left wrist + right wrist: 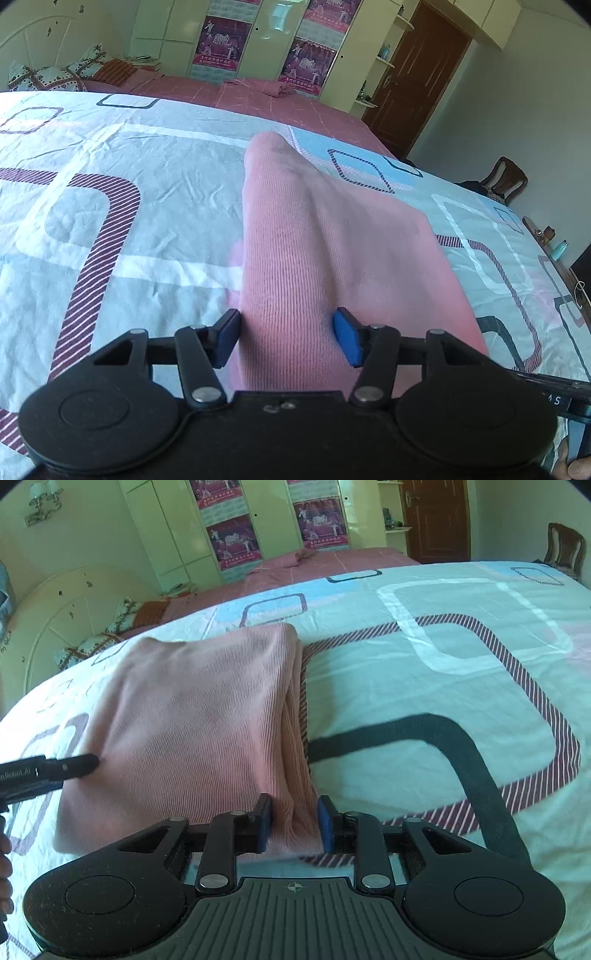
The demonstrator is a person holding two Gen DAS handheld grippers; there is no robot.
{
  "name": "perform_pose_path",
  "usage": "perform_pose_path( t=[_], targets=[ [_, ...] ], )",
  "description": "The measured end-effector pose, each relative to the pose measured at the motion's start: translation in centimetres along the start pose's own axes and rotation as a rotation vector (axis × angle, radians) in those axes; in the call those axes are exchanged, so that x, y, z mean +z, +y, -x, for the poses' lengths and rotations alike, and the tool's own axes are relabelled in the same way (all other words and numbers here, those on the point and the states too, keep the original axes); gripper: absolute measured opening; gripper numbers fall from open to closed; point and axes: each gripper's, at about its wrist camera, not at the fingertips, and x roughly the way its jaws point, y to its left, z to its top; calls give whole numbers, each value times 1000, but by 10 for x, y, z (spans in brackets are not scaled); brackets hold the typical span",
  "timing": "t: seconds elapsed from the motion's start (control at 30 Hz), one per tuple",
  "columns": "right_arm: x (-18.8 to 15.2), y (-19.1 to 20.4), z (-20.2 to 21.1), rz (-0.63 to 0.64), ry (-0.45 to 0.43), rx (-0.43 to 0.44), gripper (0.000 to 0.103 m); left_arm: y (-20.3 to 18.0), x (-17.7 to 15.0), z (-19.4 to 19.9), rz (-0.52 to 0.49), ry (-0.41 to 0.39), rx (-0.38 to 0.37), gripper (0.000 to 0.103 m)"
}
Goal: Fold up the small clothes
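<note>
A pink ribbed garment lies folded on the patterned bedsheet. In the left wrist view the garment runs forward from between the fingers. My left gripper is wide open, its blue pads on either side of the near edge of the cloth. It also shows in the right wrist view at the garment's left edge. My right gripper has its jaws closed on the thick folded right edge of the garment, near the front corner.
The bed's sheet has square patterns in grey, blue and striped maroon. A second bed with a pink cover stands behind, with a wardrobe and a brown door. A wooden chair stands at the right.
</note>
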Motion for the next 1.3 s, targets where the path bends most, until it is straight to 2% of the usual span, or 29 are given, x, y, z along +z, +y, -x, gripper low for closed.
perform_pose_path(
  t=[0.1,0.2,0.27,0.33,0.4,0.43,0.47,0.63,0.77,0.8,0.87,0.9,1.03,1.13,1.2,1.3],
  targets=[
    [-6,9,-3,77,-22,-97,15,-2,-2,-2,-13,3,-8,52],
    [-4,3,-14,-9,-6,-106,15,-4,-3,-3,-37,-2,-11,53],
    [-5,6,-14,-8,-3,-127,15,3,1,-3,-26,6,-22,61],
    [-4,3,-7,-47,-3,-96,16,9,6,0,-29,3,-18,76],
    [0,1,2,-87,-14,-78,35,12,9,1,-47,2,-17,79],
    [2,1,7,-100,-33,-71,54,14,11,1,-50,7,-22,80],
    [5,2,13,-111,-56,-60,67,15,13,0,-49,12,-27,80],
    [23,6,12,-166,-61,-22,68,14,24,-2,-55,13,-43,82],
    [42,11,2,-132,-46,-16,68,11,34,-10,-42,18,-57,85],
    [47,11,-2,-117,-43,-11,69,10,36,-14,-38,24,-60,86],
    [56,9,-16,-106,-36,5,83,9,39,-24,-32,45,-59,86],
    [60,7,-23,-112,-36,17,84,9,40,-29,-27,60,-59,86],
    [71,-14,-56,-190,-13,79,85,12,39,-52,8,116,-91,86],
    [75,-25,-79,-206,16,125,85,13,38,-64,29,122,-122,89],
    [74,-26,-85,-180,-4,154,84,10,38,-67,14,116,-133,87],
    [74,-26,-87,-150,-7,195,83,5,40,-72,14,119,-153,76]
  ],
)
